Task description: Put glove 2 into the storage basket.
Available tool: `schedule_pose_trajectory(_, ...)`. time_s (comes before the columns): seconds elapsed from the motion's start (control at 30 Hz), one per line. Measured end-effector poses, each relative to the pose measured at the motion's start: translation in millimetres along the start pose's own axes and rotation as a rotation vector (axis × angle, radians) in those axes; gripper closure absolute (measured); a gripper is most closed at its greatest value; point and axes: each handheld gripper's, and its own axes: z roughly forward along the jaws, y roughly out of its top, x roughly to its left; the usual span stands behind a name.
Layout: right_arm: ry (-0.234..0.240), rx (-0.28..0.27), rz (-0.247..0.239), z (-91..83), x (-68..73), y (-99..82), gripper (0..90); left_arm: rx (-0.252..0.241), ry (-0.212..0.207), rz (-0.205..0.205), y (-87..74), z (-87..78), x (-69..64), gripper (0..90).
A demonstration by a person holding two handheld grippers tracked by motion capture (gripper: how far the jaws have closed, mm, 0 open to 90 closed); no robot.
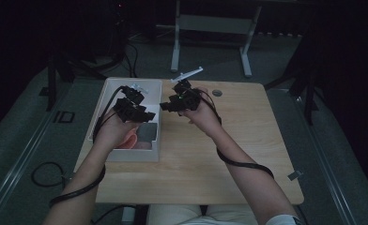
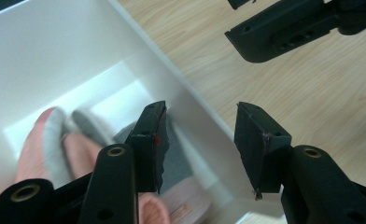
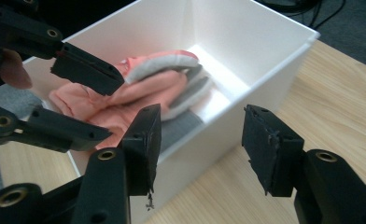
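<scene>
The box (image 1: 156, 123) sits on the surface (image 1: 238, 154) at its left edge, left of centre in the high view. Socks (image 3: 139, 93) lie inside the box, toward its near end. The left gripper (image 1: 137, 89) hangs above the box; the right gripper (image 1: 187, 77) hangs just right of it, over the box's right wall. A round cap (image 1: 217, 93) lies in the surface beyond them, upper centre.
</scene>
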Motion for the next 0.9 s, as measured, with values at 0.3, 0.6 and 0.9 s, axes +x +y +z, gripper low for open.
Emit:
schedule_pose_trajectory(0.3,-0.035,-0.017,0.014,-30.5,-22.1,-25.5,42.6,-0.020,-0.055,0.044,12.2,14.6,-30.4,54.5)
schedule_pose_trajectory(0.6,-0.020,-0.036,0.032,-52.9,-39.9,-58.8,27.4,-0.004,-0.100,0.092,16.9,32.5,-55.2,54.0)
schedule_pose_trajectory(0.9,-0.019,-0.020,-0.008,-61.9,-49.7,-91.7,18.0,0.011,-0.123,0.134,16.4,48.0,-78.1,50.9)
